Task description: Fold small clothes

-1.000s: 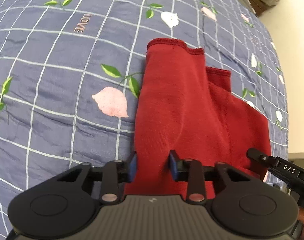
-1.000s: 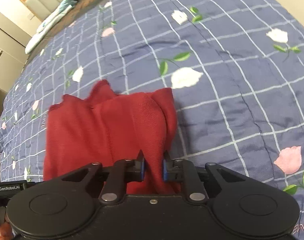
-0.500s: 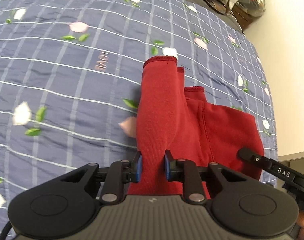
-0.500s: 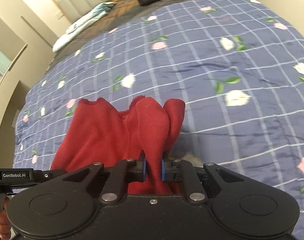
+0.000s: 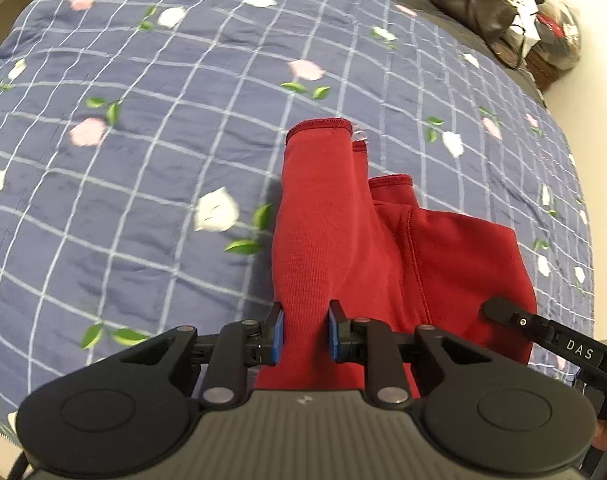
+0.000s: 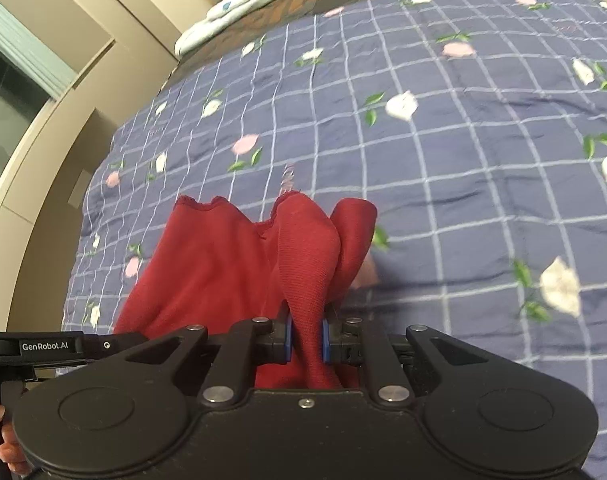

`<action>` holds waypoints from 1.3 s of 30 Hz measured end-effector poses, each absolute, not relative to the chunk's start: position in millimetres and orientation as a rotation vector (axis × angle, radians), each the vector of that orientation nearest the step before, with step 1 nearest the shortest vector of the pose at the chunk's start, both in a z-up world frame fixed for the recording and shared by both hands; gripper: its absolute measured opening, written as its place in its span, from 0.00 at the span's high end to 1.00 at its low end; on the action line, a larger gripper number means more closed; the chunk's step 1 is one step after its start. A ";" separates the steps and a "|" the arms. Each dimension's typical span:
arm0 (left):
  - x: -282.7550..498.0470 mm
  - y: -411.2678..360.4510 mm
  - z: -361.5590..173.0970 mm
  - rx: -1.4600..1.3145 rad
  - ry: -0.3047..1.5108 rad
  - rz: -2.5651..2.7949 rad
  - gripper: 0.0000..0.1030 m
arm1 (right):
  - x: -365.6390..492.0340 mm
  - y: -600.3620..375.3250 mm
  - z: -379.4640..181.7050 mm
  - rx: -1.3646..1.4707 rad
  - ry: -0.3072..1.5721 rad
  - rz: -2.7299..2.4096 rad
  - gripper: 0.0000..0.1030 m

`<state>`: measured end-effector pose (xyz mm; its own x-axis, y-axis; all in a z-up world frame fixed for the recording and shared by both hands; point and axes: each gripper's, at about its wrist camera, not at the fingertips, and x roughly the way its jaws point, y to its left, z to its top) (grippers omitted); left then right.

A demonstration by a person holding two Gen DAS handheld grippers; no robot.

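Both tongs grip the same red garment point(image 5: 383, 248), one at each end of its near edge, so I can lift it off the quilt point(image 5: 143, 160) and let the rest hang free to straighten before the next fold; that is my reading of the hold. Left tongs point(image 5: 304, 330): blue pads sit on either side of a thick roll of red cloth, which fills the gap between them; the jaws are pinched on it, though not fully together because of the bulk. Right tongs point(image 6: 306, 336): jaws drawn in tight on a narrower gathered neck of the same cloth point(image 6: 223, 264), which bulges out just beyond the pads. From the left tongs the cloth runs straight ahead as a long tube ending in a hemmed cuff point(image 5: 318, 125), likely a leg or sleeve; a second hemmed opening point(image 5: 390, 181) lies ahead and to the right, with the broader body of the garment spreading right toward the other tool's handle point(image 5: 543, 332). From the right tongs the cloth fans ahead and to the left, its wavy far edge near the quilt, with a folded lobe just right of the gripped neck. A shadow on the quilt beside the cloth suggests the near part is raised, the far hems trailing or just touching; I cannot tell which. A dark bag point(image 5: 475, 12) sits far ahead right of the left tongs, a folded light bundle point(image 6: 243, 4) far ahead left of the right tongs; both well apart from the work. Part of a hand point(image 6: 7, 448) shows at the left tool's grip.
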<state>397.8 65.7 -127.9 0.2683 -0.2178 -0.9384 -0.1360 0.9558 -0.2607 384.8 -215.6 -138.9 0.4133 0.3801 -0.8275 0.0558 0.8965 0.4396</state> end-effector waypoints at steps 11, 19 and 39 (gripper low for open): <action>387.3 71.2 -163.8 -0.261 1.406 -0.083 0.76 | 362.0 -207.8 -168.2 0.389 1.231 0.089 0.83; 390.0 62.1 -175.2 -0.160 1.433 -0.079 0.64 | 349.5 -208.4 -168.9 0.343 1.216 0.003 0.74; 322.6 37.6 -96.7 -0.062 1.215 0.067 0.02 | 287.8 -218.2 -95.7 0.267 1.008 0.073 0.09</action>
